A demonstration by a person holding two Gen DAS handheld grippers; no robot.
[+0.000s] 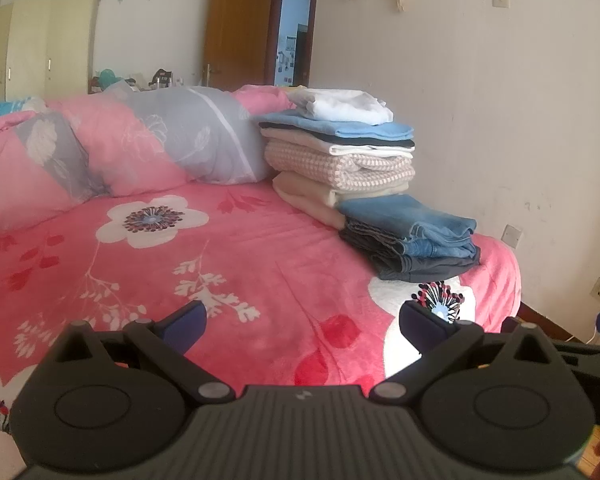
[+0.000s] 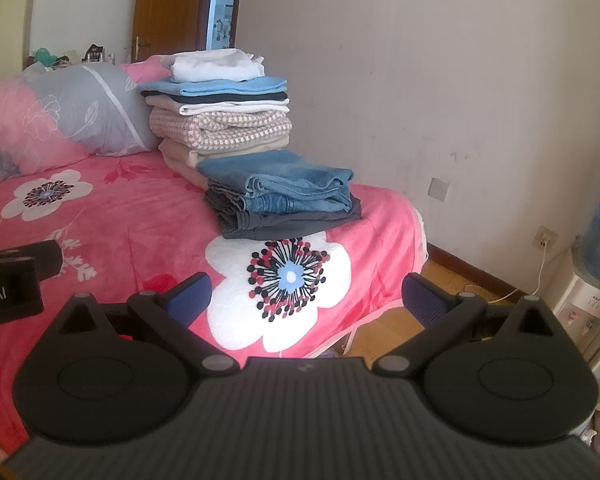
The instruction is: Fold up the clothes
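Note:
Folded clothes stand in two piles on the bed's far right side. The tall pile (image 1: 340, 148) (image 2: 220, 112) has a white garment on top, then light blue, dark, white, pink-checked and beige layers. In front of it lies a low pile of blue jeans (image 1: 412, 228) (image 2: 284, 188) over dark grey trousers. My left gripper (image 1: 302, 324) hovers open over the pink floral bedspread (image 1: 220, 272), holding nothing. My right gripper (image 2: 306, 298) is open and holds nothing, above the bed's near right corner (image 2: 340, 280). Part of the left gripper's body (image 2: 16, 276) shows at the right wrist view's left edge.
Pink and grey pillows (image 1: 140, 144) lie at the head of the bed. A wall (image 1: 480, 120) runs along the right, with sockets and a cable low down. A water dispenser (image 2: 596, 280) stands at far right on the wooden floor. An open wooden door (image 1: 240, 28) and a wardrobe (image 1: 32, 48) are behind.

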